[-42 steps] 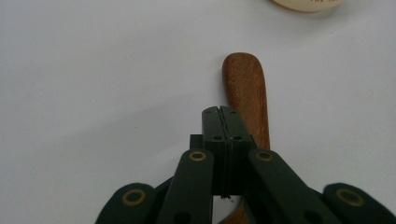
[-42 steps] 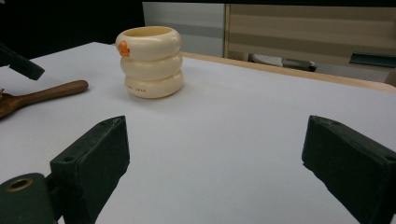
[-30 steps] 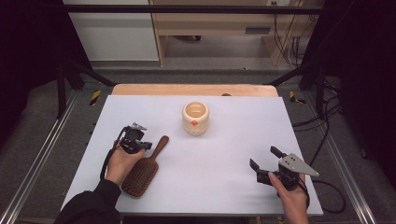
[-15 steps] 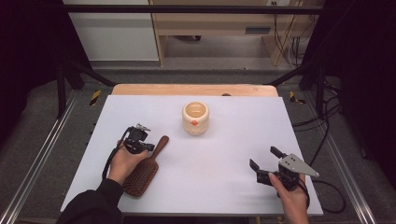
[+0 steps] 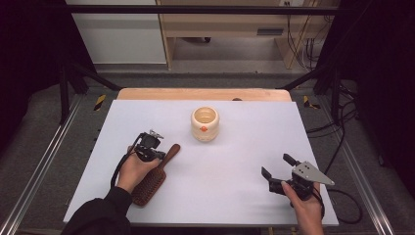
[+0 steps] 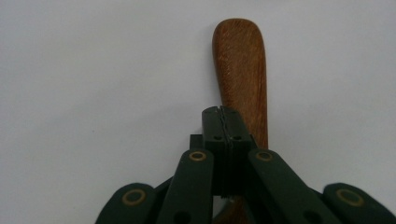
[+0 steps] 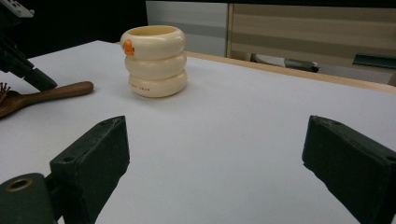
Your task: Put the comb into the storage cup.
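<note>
A wooden hairbrush [image 5: 148,187] lies at the front left of the white table, its handle [image 6: 240,60] pointing away toward the middle. My left gripper [image 5: 154,154] hovers right over that handle, and its jaws [image 6: 223,113] are pressed flat together with nothing between them; the handle runs underneath. A cream ringed cup [image 5: 205,123] with an orange spot stands upright near the table's middle. My right gripper [image 5: 277,165] rests low at the front right, open [image 7: 217,126] and empty, facing the cup [image 7: 154,60] and the brush handle [image 7: 51,93].
The white tabletop [image 5: 254,127] ends in a wooden strip at the far edge. Metal rails run along both sides. Cables trail off the right edge behind my right hand. A bench and wall stand beyond the table.
My left gripper has edged slightly right, closer over the brush handle. The right gripper, the cup and the brush stay where they were.
</note>
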Demonstrator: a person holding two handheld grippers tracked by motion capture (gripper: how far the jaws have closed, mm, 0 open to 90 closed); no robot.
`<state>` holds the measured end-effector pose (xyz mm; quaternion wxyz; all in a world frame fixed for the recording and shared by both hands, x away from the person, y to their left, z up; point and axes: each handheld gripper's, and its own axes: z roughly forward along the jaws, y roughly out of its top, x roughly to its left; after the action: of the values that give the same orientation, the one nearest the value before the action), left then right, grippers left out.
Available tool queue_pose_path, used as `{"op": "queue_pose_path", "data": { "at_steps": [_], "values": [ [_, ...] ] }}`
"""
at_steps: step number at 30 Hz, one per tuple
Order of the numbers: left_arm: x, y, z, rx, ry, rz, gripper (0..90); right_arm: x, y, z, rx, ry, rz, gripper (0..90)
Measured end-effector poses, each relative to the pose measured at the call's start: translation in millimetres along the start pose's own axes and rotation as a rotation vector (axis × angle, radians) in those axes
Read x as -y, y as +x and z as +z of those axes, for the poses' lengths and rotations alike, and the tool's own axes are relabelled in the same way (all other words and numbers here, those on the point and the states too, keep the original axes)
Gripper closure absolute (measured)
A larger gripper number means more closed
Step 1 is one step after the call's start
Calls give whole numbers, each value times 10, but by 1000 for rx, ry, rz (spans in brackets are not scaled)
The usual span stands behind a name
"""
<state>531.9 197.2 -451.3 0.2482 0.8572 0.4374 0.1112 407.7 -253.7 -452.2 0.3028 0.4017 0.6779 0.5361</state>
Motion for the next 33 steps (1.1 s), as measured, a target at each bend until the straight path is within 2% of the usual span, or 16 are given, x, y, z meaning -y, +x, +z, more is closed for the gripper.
{"op": "queue_pose_path", "data": {
  "at_steps": [11,23,33],
  "values": [
    [-30,-196,28,36,36,64,897,-1,-4,-2,-1,2,-1,75],
    [5,-397,13,72,26,103,897,0,0,-2,-1,4,2,75],
    [64,-442,-14,87,12,104,897,1,4,-2,-2,5,1,75]
  ]
}}
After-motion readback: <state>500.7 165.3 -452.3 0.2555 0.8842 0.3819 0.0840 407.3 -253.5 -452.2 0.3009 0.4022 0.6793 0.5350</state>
